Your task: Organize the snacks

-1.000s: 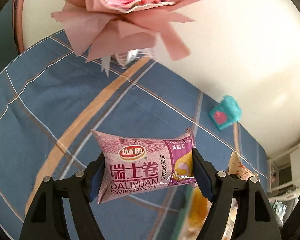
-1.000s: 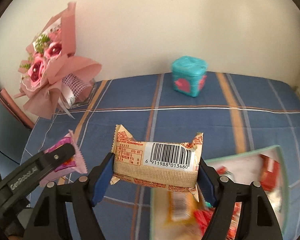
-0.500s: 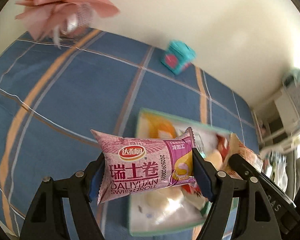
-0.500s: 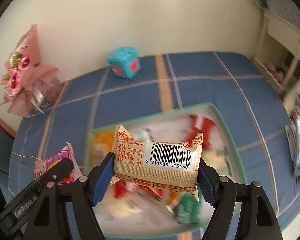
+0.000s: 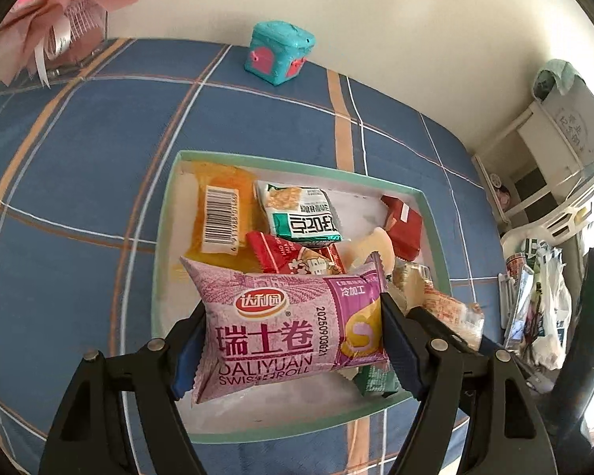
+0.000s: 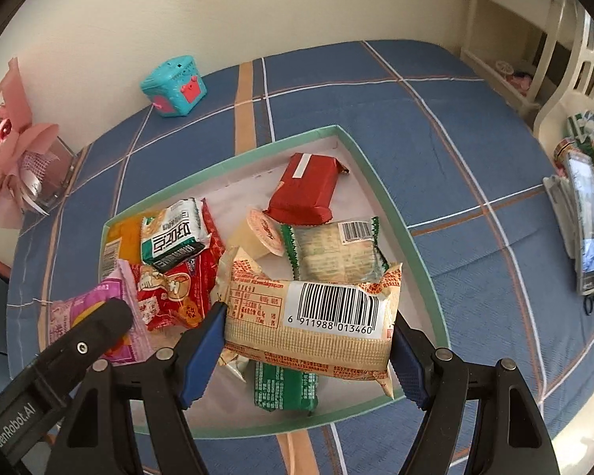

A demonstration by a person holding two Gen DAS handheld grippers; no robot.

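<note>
Delivery step, judging by the load: left gripper clamped on a pink roll, right gripper clamped on a tan pack, pads pressing both ends of each. Both hanging over the near half of the tray, pointing steeply down, side by side, the left finger showing just beside the right one in the right view.

Next move, probably: lower and let go. Calls for a bare patch, and few remain. Near left corner of the tray floor shows white in the left view, likely fit for the roll. For the tan pack, white floor between the red pack and the far rim, or a drop onto the green pack lying directly beneath.

Edges: low green rim all round, near side close under both tools; worth clearing before release so nothing tips out. Snacks already piled and overlapping mid-tray, so landing flat unlikely there. Outside the tray, open blue cloth on every side; teal box and bouquet well apart at the far edge, no obstacle. Little room between the two tools themselves.
</note>
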